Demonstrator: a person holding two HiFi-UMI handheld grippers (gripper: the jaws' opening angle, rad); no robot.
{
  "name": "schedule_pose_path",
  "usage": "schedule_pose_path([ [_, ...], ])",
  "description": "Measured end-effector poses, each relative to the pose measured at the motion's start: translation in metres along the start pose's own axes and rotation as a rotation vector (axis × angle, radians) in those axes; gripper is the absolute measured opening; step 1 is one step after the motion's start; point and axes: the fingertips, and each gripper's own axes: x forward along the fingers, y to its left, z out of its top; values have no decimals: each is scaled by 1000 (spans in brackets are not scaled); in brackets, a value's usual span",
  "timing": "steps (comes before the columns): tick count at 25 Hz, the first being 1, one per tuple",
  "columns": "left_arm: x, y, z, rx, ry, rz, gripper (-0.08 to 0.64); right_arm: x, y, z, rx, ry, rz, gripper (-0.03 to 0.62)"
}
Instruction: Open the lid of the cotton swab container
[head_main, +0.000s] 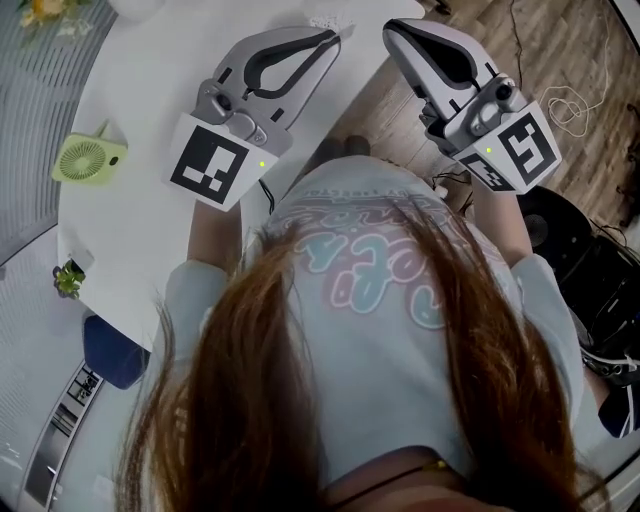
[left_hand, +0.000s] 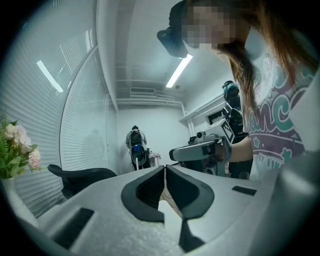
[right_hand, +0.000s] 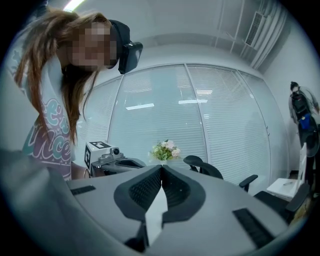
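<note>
- Holding my left tool (head_main: 335, 40) and right tool (head_main: 392, 28) level, each with jaws together and empty.
- Sought: cotton swab container, in no view, not ahead of either tool.
- Handling, judged: light, slick plastic; brace the body, pinch the lid edge.

Poss. cotton swab container (head_main: 328, 20): small pale blur at table (head_main: 160, 70) far edge; lid state unclear.

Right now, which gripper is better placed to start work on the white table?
Left, probably. The left gripper is over the white table; the right gripper is past its edge, over the wood floor. Both are shut and empty; no swab container shows.
</note>
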Motion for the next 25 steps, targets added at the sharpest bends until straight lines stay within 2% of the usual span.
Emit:
schedule_pose_path([
  [9,2,-6,0,1,-5,-13,9,-4,1,-1,9,-11,-15,5],
  [14,-4,-9,3,12,-8,-7,9,-4,6,-2,-23,0,-26,5],
  [25,-10,-6,8,35,-6,7,9,6,12,4,-17,-11,11,5],
])
